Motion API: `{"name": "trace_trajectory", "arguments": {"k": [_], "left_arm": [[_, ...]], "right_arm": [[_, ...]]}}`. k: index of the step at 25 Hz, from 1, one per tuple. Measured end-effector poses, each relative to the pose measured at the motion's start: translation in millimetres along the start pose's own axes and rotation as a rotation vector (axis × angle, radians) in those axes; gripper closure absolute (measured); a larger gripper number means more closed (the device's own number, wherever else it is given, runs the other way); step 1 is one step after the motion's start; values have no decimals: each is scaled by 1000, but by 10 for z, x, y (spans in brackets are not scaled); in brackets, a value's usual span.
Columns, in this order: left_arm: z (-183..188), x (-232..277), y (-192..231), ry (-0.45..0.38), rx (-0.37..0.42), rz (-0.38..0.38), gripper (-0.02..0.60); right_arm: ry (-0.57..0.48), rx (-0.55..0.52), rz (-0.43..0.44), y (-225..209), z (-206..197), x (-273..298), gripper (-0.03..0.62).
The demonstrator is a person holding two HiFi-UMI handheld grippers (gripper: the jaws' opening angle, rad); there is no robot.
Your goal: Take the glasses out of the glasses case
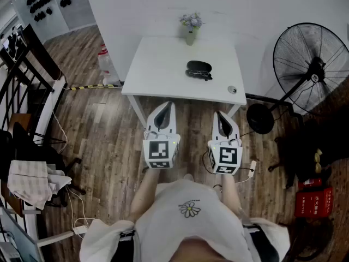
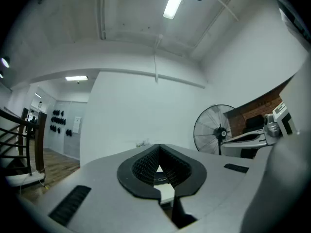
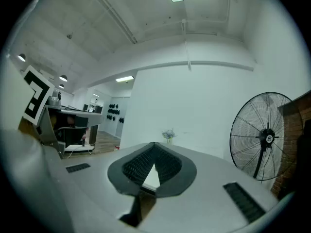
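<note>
A wooden floor [image 1: 103, 141] fills most of the head view. On it a white worktop [image 1: 163, 64] stands against a white wall, and a big pedestal fan [image 1: 311, 67] stands off to the worktop's right.

The person stands back from the worktop's near edge, holding both tools out level and side by side over the floor. The left hand-held gripper [image 1: 169, 106] is clenched, tips meeting with nothing between them. The right hand-held gripper [image 1: 219, 114] reads the same in its own view: closed and empty.

A small vase of flowers [image 1: 190, 34] sits at the worktop's back edge. The dark glasses case [image 1: 198, 69] lies right of the worktop's middle, well apart from both tools. It is too small here to tell whether its lid is up or whether the glasses show. A small round object [image 1: 232, 89] rests near the front right corner.

The task looks barely begun; this is the approach, with nothing touched. The next move likely calls for stepping in, loosening both sets of jaws, steadying the case with one tool and working the lid with the other.
</note>
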State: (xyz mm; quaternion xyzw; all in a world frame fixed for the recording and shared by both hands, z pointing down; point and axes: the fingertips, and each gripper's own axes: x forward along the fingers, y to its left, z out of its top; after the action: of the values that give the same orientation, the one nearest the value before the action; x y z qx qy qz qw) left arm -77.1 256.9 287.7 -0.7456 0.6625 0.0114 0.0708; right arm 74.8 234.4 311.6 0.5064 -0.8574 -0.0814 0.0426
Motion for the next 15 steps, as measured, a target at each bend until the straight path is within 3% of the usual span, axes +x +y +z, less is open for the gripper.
{"name": "trace_trajectory", "arguments": {"k": [15], "left_arm": [[-74, 109, -49, 14, -1, -2, 565]], "right_arm": [[-6, 22, 3, -99, -51, 17, 585]]}}
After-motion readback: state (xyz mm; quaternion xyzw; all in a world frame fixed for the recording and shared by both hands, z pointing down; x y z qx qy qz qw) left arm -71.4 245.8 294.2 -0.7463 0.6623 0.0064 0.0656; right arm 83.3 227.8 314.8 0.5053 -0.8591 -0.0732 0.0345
